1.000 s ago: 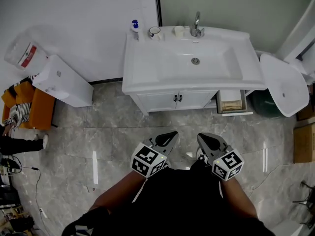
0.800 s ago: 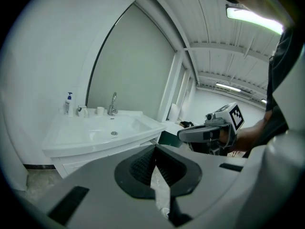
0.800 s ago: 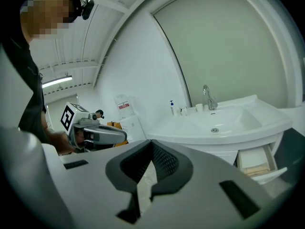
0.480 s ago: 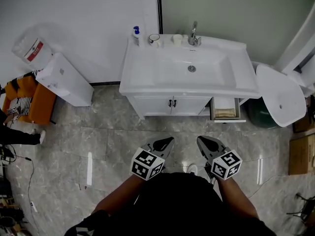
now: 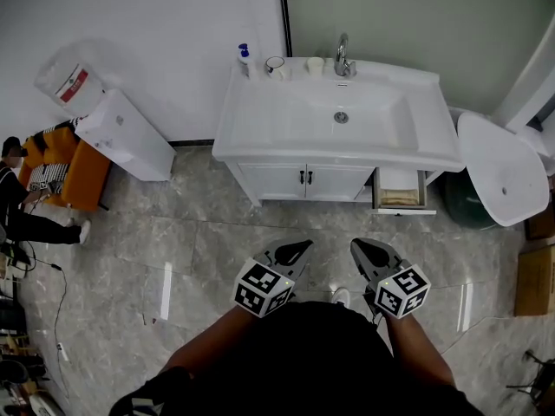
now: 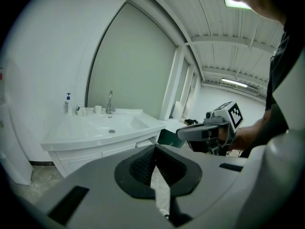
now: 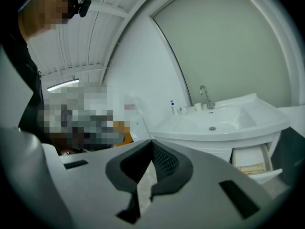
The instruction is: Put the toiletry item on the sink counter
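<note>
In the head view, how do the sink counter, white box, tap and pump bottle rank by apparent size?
1. sink counter
2. white box
3. tap and pump bottle: they look about alike, so I won't rank those two.

The person's bare forearms point(image 5: 204, 349) reach forward side by side. The left grey two-jaw tongs point(image 5: 296, 250) and the right grey two-jaw tongs point(image 5: 363, 250) tilt slightly downward, each with its jaws pressed together.

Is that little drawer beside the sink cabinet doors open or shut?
Open: the drawer juts out past the cabinet doors, its inside showing.
</note>
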`<state>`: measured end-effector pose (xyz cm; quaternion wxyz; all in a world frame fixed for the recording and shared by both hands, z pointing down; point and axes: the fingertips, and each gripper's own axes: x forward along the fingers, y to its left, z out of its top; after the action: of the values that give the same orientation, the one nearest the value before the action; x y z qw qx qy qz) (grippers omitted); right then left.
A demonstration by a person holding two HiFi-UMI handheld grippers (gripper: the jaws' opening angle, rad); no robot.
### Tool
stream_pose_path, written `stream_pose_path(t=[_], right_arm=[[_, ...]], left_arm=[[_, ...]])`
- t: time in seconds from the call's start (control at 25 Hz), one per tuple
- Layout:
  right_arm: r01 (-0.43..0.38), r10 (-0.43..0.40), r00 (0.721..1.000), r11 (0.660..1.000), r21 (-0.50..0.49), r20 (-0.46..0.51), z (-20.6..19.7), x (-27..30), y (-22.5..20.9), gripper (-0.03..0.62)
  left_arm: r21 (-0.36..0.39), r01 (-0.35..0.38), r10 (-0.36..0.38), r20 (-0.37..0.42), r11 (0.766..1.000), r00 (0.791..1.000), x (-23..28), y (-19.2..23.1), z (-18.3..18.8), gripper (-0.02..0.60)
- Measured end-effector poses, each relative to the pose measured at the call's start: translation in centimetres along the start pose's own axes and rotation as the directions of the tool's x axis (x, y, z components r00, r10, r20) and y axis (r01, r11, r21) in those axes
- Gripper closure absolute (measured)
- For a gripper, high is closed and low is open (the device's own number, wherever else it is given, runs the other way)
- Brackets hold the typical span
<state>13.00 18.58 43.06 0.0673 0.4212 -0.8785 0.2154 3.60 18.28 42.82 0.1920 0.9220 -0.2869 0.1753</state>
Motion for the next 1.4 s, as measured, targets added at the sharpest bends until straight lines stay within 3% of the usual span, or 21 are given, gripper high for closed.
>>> stream_pose_path(t=[1.4], right_arm=[[-0.007, 0.007, 1.000, 1.000, -0.023, -0.016, -0.41, 0.45, 0.16, 0.591]], left_arm=[[-0.008, -0.006, 0.006, 0.026, 1.000, 1.000, -0.18, 0.20, 0.73, 0.581]])
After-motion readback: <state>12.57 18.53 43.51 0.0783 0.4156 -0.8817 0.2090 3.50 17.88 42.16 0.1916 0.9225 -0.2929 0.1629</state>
